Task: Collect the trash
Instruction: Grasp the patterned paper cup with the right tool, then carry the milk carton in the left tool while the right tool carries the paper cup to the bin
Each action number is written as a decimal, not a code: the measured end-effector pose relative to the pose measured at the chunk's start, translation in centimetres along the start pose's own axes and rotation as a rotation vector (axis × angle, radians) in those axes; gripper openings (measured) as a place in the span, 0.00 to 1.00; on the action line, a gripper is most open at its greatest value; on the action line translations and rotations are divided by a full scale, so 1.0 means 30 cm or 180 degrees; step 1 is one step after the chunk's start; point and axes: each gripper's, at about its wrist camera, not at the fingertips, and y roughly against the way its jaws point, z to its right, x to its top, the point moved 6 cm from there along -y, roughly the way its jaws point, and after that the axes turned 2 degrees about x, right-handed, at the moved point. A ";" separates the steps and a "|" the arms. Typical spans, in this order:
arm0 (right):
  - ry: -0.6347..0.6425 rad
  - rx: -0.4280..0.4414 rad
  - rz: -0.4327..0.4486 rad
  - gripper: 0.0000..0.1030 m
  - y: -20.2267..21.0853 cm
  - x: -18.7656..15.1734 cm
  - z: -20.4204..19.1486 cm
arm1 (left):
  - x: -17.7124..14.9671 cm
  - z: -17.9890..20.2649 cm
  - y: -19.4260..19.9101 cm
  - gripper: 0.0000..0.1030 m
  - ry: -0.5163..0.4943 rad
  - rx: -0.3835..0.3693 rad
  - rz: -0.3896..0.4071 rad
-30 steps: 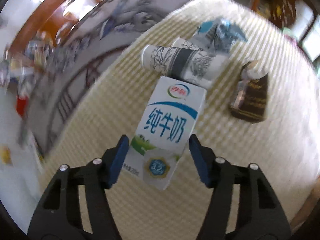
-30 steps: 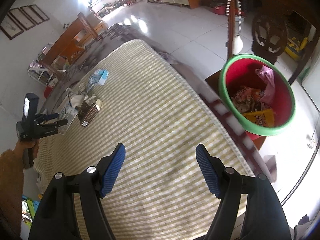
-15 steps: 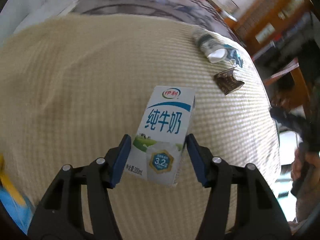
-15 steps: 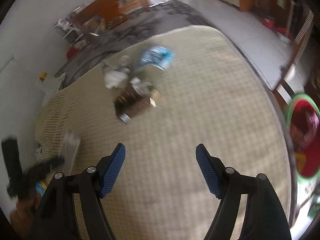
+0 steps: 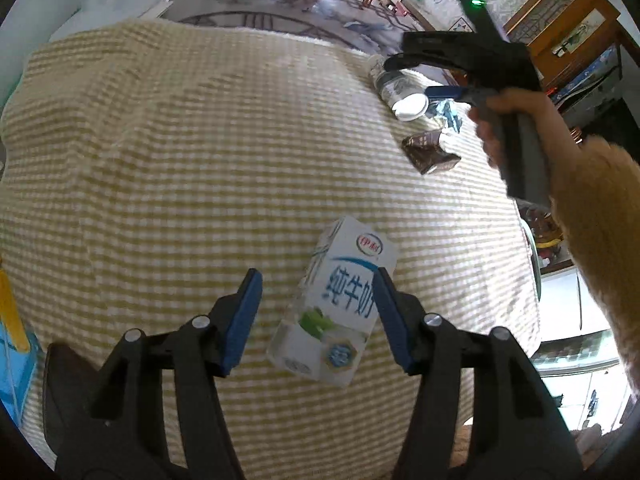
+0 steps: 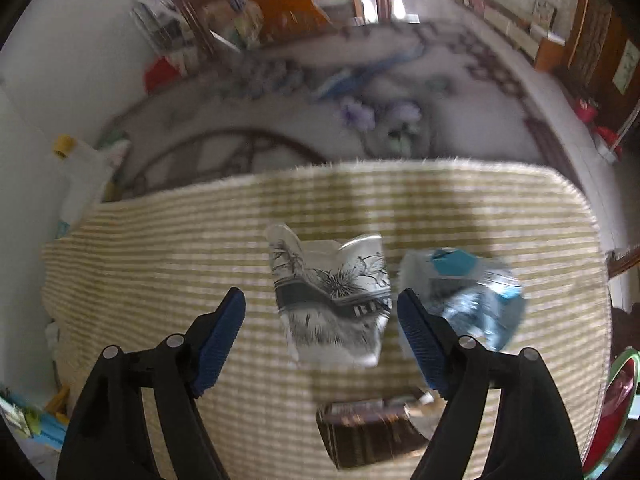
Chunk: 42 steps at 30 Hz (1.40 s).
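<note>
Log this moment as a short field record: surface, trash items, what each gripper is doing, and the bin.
surface: yellow checked cloth
milk carton: between the left gripper fingers, touching only the right pad; wide gap at the left pad
left gripper state: open
paper cups: crushed, patterned, on the cloth between the open fingers of the right gripper, untouched
blue wrapper: right of the cups
brown carton: nearer the camera than the cups
bin: red with green rim, at the right edge, mostly cut off

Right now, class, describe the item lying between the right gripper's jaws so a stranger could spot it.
On the yellow checked tablecloth, find the trash cluster. The crushed paper cup lies centre, a crumpled blue wrapper beside it. Only the cup is white with black ink flowers and a dark band.
</note>
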 end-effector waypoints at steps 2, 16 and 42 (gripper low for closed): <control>-0.0086 0.0008 -0.0077 0.74 -0.032 -0.001 0.007 | -0.020 -0.012 -0.002 0.59 0.0033 -0.0007 -0.0024; 0.0031 0.0382 0.0039 0.42 0.099 -0.126 -0.029 | -0.022 -0.052 0.002 0.63 0.0022 0.0023 -0.0017; 0.0213 0.0423 0.0350 0.42 0.343 -0.608 -0.021 | -0.033 0.072 -0.137 0.56 -0.0358 0.0074 -0.0132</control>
